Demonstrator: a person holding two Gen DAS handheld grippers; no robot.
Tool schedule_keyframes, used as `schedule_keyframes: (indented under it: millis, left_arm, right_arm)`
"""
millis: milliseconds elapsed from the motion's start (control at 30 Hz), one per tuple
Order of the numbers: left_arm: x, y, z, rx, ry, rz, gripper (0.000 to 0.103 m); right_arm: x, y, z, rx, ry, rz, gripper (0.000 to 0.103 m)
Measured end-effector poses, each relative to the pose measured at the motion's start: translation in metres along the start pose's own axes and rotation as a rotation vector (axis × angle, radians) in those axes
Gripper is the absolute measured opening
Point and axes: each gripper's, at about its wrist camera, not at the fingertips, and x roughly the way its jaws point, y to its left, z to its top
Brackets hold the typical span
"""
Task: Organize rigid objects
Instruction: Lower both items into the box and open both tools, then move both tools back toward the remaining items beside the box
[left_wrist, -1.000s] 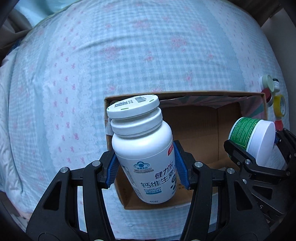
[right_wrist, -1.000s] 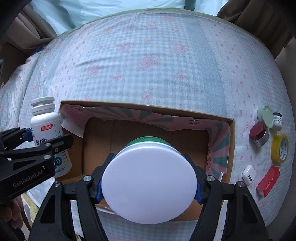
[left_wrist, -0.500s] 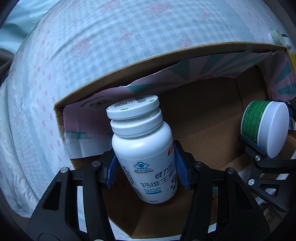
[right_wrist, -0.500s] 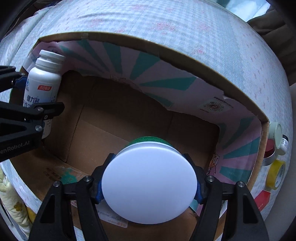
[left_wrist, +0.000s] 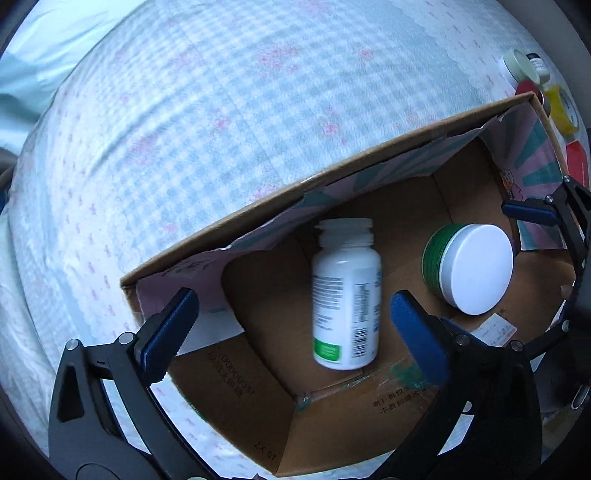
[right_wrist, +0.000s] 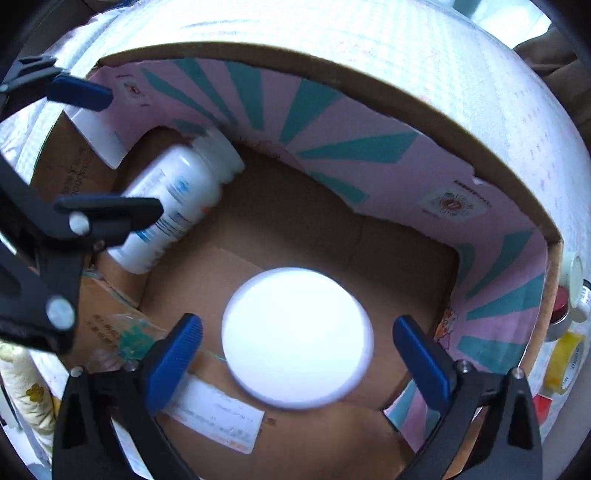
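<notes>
An open cardboard box (left_wrist: 332, 177) (right_wrist: 332, 85) sits on a checked bedspread. A white pill bottle (left_wrist: 345, 295) (right_wrist: 173, 199) lies on its side on the box floor at the left. A green jar with a white lid (left_wrist: 469, 271) (right_wrist: 295, 338) rests on the box floor to its right. My left gripper (left_wrist: 295, 332) is open and empty above the bottle. My right gripper (right_wrist: 297, 358) is open and empty above the jar. Both objects look slightly blurred.
Small items lie on the bedspread right of the box: a white-lidded jar (right_wrist: 576, 273), a red-capped tin (right_wrist: 559, 314), a yellow tape roll (right_wrist: 565, 358) and a red box (left_wrist: 576, 166). The bedspread (left_wrist: 221, 110) stretches beyond the box.
Both grippers have opened and let go. The bottle has dropped onto its side on the box floor, and the jar now rests on the floor.
</notes>
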Motion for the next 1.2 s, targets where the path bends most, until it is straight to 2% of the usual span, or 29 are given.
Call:
schedule_keyframes:
  millis: [100,300,400,567,733,867,1033,1200]
  left_arm:
    - [-0.003,0.001,0.003,-0.001,-0.007,0.023,0.103]
    - [-0.01,0.0,0.002,-0.027,-0.025,0.024,0.103]
    - [-0.012,0.003,-0.005,-0.054,-0.034,0.024,0.103]
    - [-0.036,0.011,-0.02,-0.082,-0.061,0.03,0.103]
    - [-0.072,0.014,-0.034,-0.092,-0.105,0.064,0.103]
    - [-0.114,0.014,-0.051,-0.126,-0.171,0.088,0.103]
    - [-0.169,0.016,-0.071,-0.2,-0.268,0.054,0.103]
    - [-0.213,-0.005,-0.083,-0.213,-0.342,0.05,0.103]
  right_arm:
    - [-0.007,0.003,-0.008,-0.026,-0.016,-0.014,0.103]
    - [-0.014,0.006,-0.019,-0.034,-0.01,-0.011,0.103]
    - [-0.023,0.009,-0.016,-0.049,-0.019,-0.014,0.103]
    - [-0.044,0.024,-0.027,-0.064,-0.046,-0.028,0.103]
    - [-0.081,0.032,-0.029,-0.087,-0.075,-0.05,0.103]
    - [-0.124,0.04,-0.039,-0.094,-0.112,-0.061,0.103]
    - [-0.171,0.025,-0.032,-0.066,-0.166,-0.079,0.103]
    - [-0.214,0.001,-0.049,0.032,-0.227,-0.092,0.103]
